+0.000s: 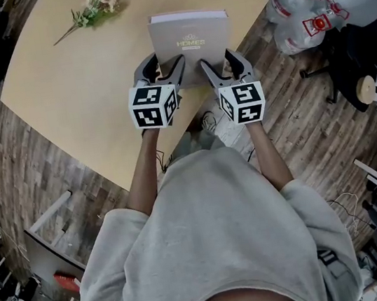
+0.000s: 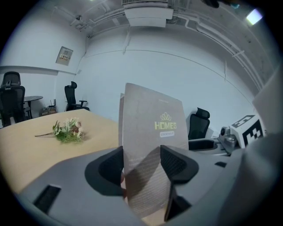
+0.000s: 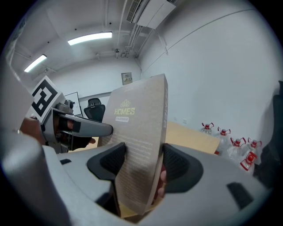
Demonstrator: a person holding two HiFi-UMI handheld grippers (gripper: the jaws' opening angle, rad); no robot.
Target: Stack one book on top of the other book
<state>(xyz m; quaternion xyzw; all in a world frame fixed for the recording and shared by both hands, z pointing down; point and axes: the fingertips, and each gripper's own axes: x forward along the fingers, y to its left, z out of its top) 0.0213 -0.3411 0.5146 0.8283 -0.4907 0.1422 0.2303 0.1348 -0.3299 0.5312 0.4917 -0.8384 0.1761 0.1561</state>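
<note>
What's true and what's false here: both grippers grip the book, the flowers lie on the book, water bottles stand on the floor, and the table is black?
Both grippers grip the book: true. The left gripper and the right gripper are each shut on the grey book.
The flowers lie on the book: false. The flowers lie on the table, apart from the book.
Water bottles stand on the floor: true. The water bottles stand beside the table.
The table is black: false. It is light wood.
</note>
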